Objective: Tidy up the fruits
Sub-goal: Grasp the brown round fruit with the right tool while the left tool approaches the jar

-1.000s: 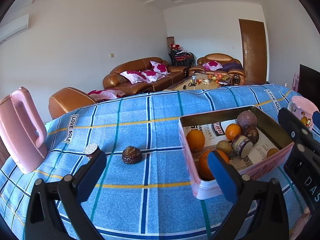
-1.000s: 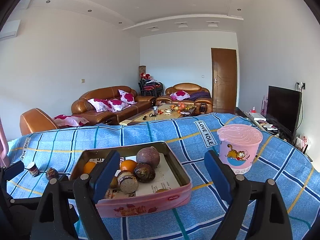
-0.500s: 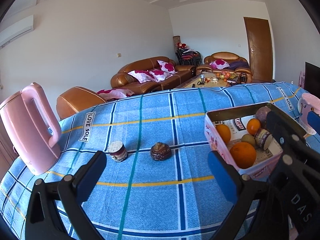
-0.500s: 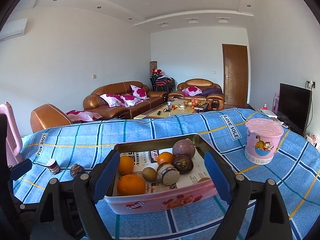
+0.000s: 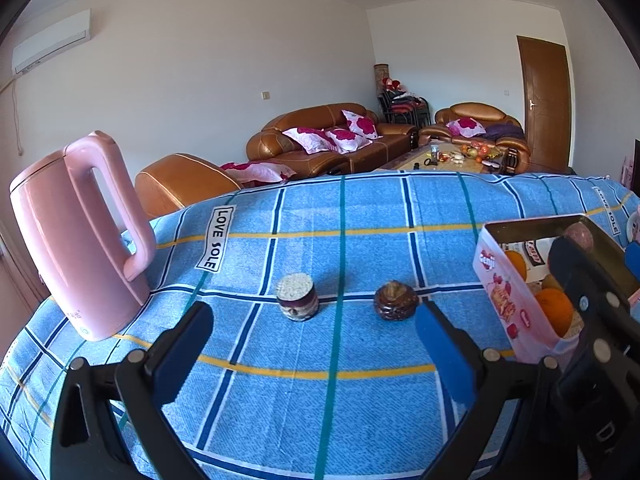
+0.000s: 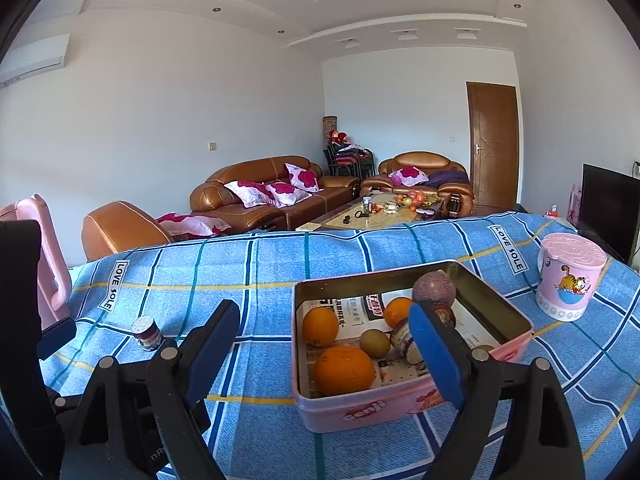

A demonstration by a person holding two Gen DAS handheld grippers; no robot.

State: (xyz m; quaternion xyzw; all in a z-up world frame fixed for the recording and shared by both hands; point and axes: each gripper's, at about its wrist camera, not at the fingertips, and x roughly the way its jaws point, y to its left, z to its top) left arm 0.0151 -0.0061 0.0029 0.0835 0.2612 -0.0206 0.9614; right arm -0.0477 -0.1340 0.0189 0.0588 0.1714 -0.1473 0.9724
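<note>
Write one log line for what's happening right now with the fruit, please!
left gripper: open, empty | right gripper: open, empty | pink tin: holds fruit | cut fruit, dark fruit: on cloth

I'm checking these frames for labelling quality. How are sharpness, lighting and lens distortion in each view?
Left wrist view: sharp, daylit, the blue checked tablecloth bulging from fisheye, black corners; soft shadows beside the pink plastic kettle. Right wrist view: equally sharp, with the same curvature; the pink rectangular tin of fruit is evenly lit, without glare.
</note>
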